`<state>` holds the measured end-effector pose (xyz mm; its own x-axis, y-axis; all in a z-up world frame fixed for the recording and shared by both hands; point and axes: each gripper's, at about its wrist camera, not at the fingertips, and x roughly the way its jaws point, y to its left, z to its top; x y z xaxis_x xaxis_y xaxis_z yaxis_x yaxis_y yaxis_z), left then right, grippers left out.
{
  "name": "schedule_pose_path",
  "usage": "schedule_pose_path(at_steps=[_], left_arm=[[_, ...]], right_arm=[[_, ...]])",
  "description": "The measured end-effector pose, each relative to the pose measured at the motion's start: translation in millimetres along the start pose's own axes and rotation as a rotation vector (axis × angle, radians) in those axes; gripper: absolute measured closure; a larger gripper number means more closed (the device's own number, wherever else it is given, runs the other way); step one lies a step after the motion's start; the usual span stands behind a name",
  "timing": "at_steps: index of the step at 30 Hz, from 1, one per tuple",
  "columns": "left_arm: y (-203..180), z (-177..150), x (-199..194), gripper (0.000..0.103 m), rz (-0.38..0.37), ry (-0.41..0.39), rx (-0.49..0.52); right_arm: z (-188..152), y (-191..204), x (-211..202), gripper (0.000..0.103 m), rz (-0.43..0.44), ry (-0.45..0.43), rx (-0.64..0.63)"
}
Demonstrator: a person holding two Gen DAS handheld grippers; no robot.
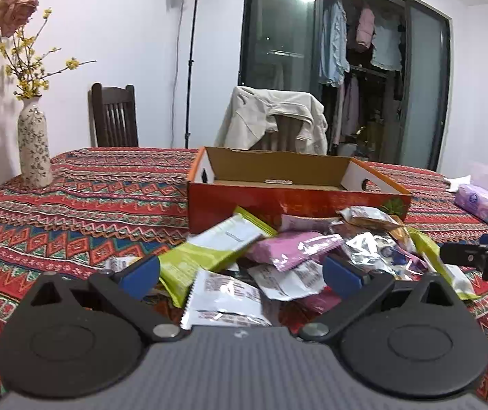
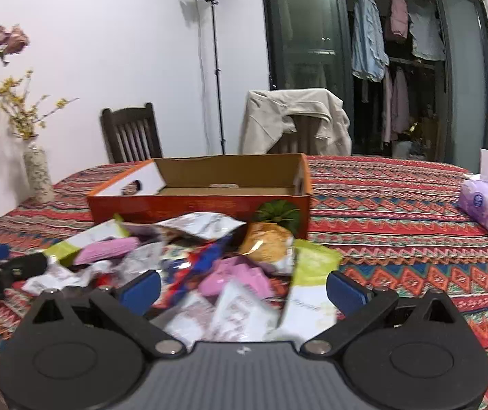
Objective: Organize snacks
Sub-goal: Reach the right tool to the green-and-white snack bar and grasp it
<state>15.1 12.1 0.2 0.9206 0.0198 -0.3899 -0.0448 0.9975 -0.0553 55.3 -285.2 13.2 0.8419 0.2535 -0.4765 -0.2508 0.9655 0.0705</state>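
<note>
We work over a table (image 1: 73,205) draped in a patterned red cloth, and straight ahead of both sets of jaws, beyond the heap, sits the open orange cardboard box (image 1: 278,201), which looks empty apart from a small label on its floor. Between the box and us lies the pile of snack packets (image 2: 209,266), loose and overlapping, its far edge touching the box's near wall. Our left gripper (image 1: 240,273) has its jaws spread wide with nothing between them, hovering over a green-and-white packet (image 1: 206,253) and a white packet (image 1: 223,297) just below. Our right gripper (image 2: 244,285) is likewise wide and empty, above a pink packet (image 2: 237,278) and another green-and-white packet (image 2: 312,273) near its right finger. We judge the sorting has not begun. To do it well, we should pick a top packet that lies free, close on its flat middle rather than a crinkled edge, and lift clear before carrying it forward into the box.
</note>
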Motion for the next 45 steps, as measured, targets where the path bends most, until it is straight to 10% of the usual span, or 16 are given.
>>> schedule_pose_path(at_steps=[18, 34, 45], left_arm=[[22, 12, 20, 0.0, 0.082, 0.043, -0.011], [21, 32, 110, 0.0, 0.058, 0.271, 0.176], [39, 27, 139, 0.0, -0.004, 0.395, 0.086]], right_arm=[[1, -48, 78, 0.065, -0.048, 0.204, 0.073], [16, -21, 29, 0.067, -0.034, 0.011, 0.049], [11, 6, 32, 0.066, 0.017, 0.004, 0.03]])
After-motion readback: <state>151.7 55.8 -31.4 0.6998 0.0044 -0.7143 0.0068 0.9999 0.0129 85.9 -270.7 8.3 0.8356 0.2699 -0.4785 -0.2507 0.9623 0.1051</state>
